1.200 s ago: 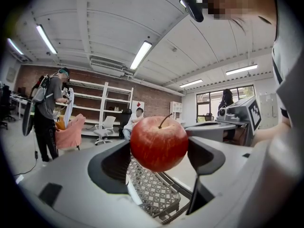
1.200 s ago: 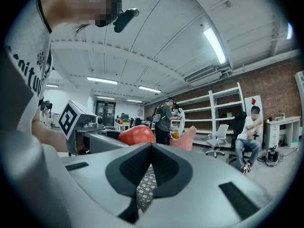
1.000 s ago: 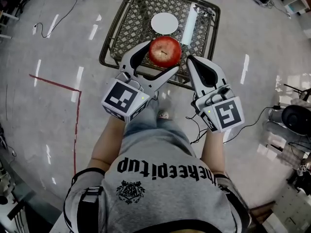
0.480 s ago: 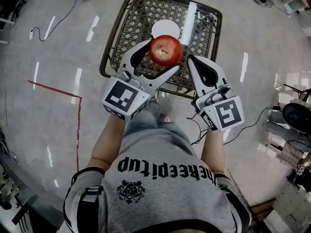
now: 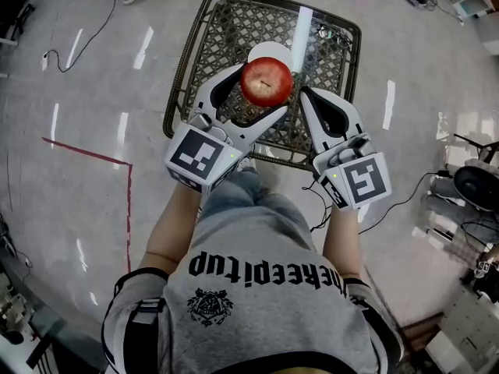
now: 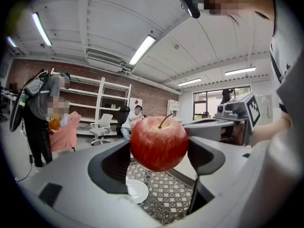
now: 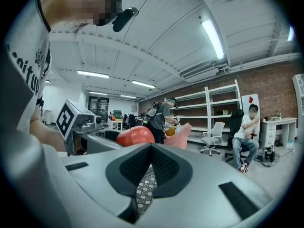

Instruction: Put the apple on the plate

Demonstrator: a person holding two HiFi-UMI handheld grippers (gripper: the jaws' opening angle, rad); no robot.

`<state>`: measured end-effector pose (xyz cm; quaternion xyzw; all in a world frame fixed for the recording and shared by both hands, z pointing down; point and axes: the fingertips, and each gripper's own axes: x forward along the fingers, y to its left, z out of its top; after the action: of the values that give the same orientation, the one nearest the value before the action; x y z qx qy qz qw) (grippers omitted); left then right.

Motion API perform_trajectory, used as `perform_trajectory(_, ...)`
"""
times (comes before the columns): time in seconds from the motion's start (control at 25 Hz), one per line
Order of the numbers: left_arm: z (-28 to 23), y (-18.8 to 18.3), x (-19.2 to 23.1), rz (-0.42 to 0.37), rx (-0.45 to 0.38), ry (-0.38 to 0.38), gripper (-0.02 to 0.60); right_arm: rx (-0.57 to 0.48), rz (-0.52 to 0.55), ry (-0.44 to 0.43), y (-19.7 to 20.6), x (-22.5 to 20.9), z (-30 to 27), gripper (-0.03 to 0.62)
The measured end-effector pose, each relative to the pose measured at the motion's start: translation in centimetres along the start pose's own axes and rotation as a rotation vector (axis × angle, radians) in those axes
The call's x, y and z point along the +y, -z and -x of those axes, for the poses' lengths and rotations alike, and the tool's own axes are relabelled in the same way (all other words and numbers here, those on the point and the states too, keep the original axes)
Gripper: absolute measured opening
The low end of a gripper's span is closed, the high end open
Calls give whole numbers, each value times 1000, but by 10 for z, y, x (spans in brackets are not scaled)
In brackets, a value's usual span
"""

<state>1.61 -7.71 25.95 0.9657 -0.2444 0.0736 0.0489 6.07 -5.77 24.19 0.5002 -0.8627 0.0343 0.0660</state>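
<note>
A red apple (image 5: 266,82) with a stem hangs in the air, and my left gripper (image 5: 263,93) is shut on it, one jaw on each side. In the left gripper view the apple (image 6: 159,143) fills the gap between the jaws, with the white plate (image 6: 135,190) below it on the lattice table (image 6: 168,203). In the head view the plate (image 5: 269,51) shows only partly, behind the apple. My right gripper (image 5: 307,97) is shut and holds nothing, just right of the apple. Its own view shows the jaws (image 7: 151,148) pressed together and the apple (image 7: 135,136) to the left.
The dark metal lattice table (image 5: 226,22) also carries a white cylinder (image 5: 302,28) to the right of the plate. Red tape (image 5: 125,185) marks the floor at the left. Cables and gear (image 5: 468,189) lie at the right. People, chairs and shelves stand farther off.
The table and plate have come nearer beneath the grippers, so the apple now overlaps the plate's near edge in the head view. Both grippers keep the same hold and pose.
</note>
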Motion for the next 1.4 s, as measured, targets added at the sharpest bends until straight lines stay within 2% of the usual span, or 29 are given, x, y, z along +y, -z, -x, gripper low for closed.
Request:
perform_trajectory(0.2, -1, 2, 16, -6, 3, 12, 399, 4, 7, 6, -2, 1, -18, -2)
perform_trajectory(0.8, -6, 5, 20, 13, -6, -9, 399, 23, 12, -20, 1, -6, -24, -2)
perform_trajectory(1.4, -39, 18, 34, 63, 16, -134, 397, 51, -4, -125, 18, -45, -36, -2)
